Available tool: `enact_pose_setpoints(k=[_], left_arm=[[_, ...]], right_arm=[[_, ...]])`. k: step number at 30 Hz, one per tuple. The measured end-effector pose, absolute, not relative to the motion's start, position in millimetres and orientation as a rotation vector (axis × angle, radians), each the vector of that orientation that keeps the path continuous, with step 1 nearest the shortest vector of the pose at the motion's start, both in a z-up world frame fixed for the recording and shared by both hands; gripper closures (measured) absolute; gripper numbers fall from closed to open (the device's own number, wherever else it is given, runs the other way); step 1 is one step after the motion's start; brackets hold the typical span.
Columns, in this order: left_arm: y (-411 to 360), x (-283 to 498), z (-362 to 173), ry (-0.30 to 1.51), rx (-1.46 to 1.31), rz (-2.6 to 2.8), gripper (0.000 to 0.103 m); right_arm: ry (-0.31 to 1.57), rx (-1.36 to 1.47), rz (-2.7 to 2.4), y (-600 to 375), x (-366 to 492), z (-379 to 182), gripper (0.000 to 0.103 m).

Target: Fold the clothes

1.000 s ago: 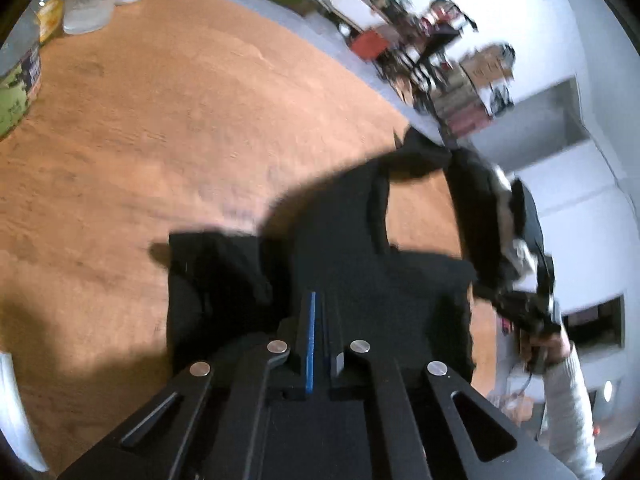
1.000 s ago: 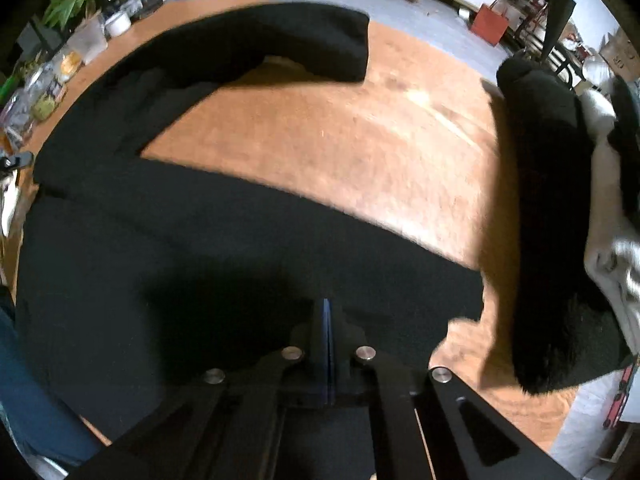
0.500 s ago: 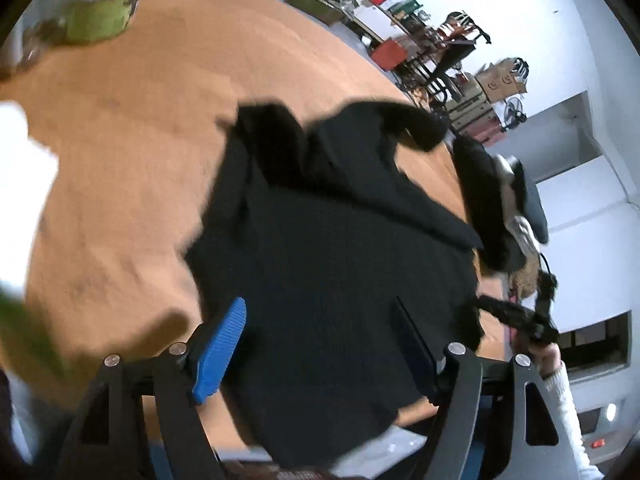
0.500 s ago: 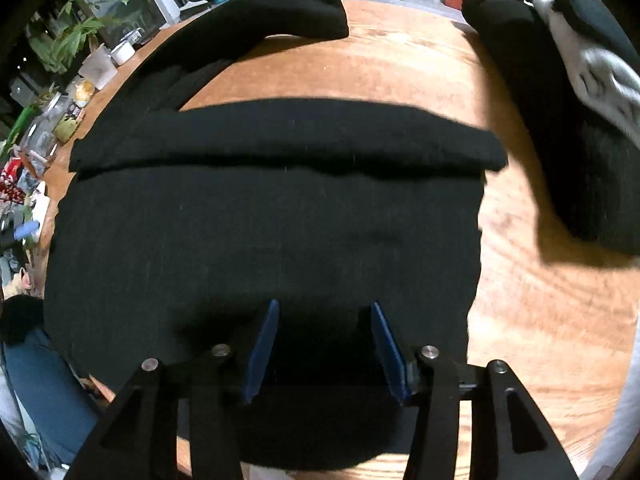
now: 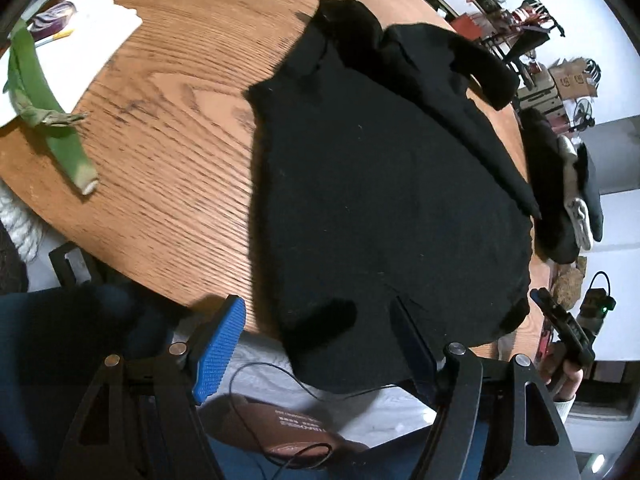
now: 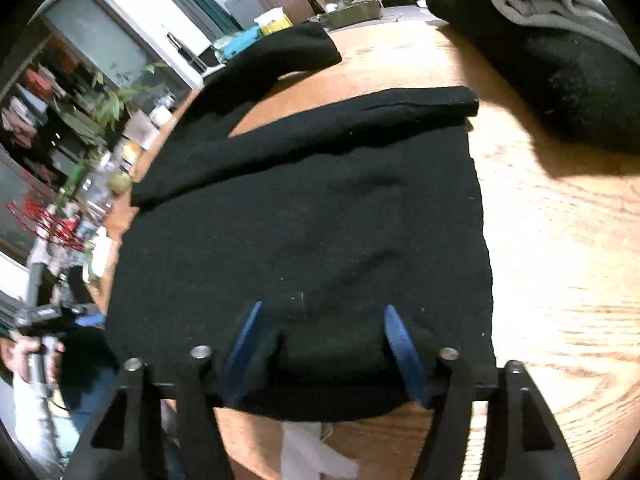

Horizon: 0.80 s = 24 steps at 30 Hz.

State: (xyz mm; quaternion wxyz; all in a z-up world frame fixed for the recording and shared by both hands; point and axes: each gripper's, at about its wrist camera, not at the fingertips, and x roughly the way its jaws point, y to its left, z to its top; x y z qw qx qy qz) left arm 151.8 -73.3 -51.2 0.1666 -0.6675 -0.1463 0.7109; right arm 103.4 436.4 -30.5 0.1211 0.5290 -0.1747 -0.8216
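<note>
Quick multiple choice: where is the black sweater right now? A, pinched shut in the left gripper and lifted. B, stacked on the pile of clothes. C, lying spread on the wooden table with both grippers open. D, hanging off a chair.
C: the black sweater lies flat on the wooden table, and the left gripper and right gripper both stand with jaws wide apart, clamping nothing.

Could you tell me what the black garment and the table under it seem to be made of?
The black garment looks like a soft, matte knit or fleece: it reflects no light, has thick rolled edges and carries small specks of lint. The exact fibre cannot be told. The table looks like wood, or a wood veneer, with bold oak-like grain lines and a smooth, slightly glossy finish that catches glare in the right wrist view.
</note>
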Motion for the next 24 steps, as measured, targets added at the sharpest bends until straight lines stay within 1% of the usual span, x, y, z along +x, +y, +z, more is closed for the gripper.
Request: enact_pose_setpoints(k=[1,3,4,5,11,13,16,21,24], left_arm=[[-70.3,151.9,-52.6,-0.421,-1.905,2.015,0.028],[-66.9,152.3,-56.7,-0.443,-1.918,1.999,0.028],[-65.0,152.5,-58.1,-0.449,-1.921,1.995,0.028],[-62.7,153.0,-58.2,-0.445,-1.919,2.001,0.027],[-49.9,158.0,-59.0,-0.42,-1.923,2.005,0.026],[-48.4,161.2,-59.6,-0.431,-1.922,1.992,0.026],[-45.9,161.2,-60.4,-0.456,-1.904,1.979,0.026],[-43.3,157.4,-62.5,-0.534,-1.878,1.957,0.026],[-43.0,159.7,-62.3,-0.545,-1.858,1.939,0.026]], right_arm=[[-0.522,1.556,-2.405,440.3,103.9,-31.8,0.035],[-0.544,1.585,-2.422,449.2,106.4,-34.7,0.041],[-0.554,1.602,-2.432,454.0,108.1,-36.3,0.049],[-0.558,1.616,-2.434,457.7,110.0,-38.0,0.054],[-0.585,1.701,-2.443,479.4,121.5,-48.1,0.052],[-0.587,1.687,-2.418,475.9,127.1,-47.0,0.052],[-0.578,1.651,-2.368,463.7,135.1,-45.1,0.045],[-0.554,1.704,-2.335,447.8,141.5,-53.4,0.046],[-0.647,1.735,-2.398,457.9,143.4,-55.3,0.051]])
